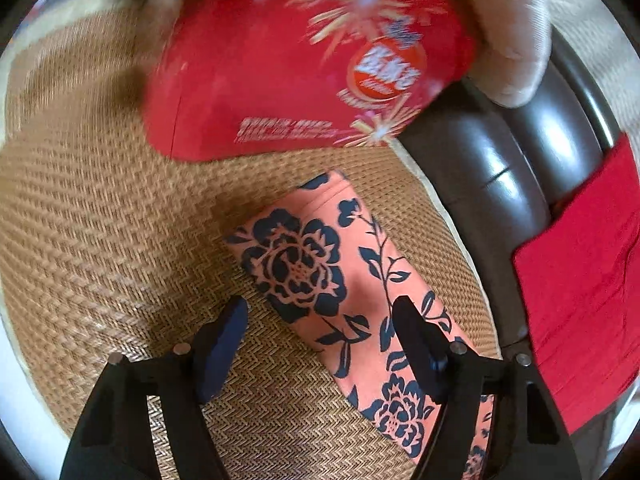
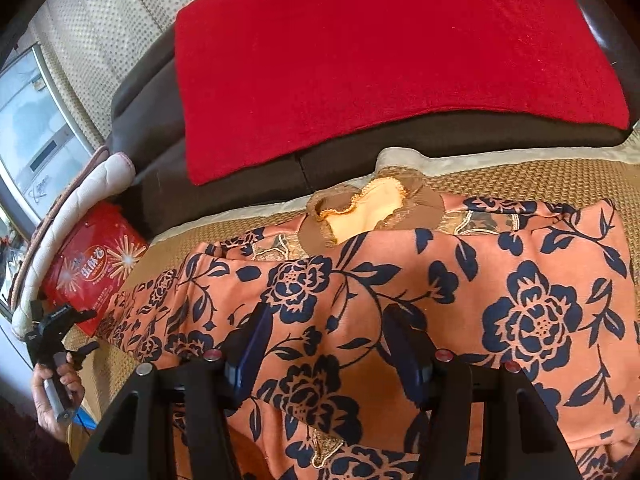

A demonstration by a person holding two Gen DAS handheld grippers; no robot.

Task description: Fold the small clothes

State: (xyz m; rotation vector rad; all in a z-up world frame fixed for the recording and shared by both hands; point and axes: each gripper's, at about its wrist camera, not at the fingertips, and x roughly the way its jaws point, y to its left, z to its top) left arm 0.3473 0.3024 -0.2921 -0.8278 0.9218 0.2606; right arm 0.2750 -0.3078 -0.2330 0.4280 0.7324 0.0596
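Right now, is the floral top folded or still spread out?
Spread out, unfolded: the floral top lies flat on the woven mat, collar exposed, one sleeve extended sideways.

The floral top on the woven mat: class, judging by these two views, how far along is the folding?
Done: the floral top lies spread flat on the woven mat, collar away from the right tongs. In hand: nothing is gripped; the left tongs hang open over its sleeve, the right tongs open over the body. Left: the sleeve still lies out sideways, with no body fold visible.
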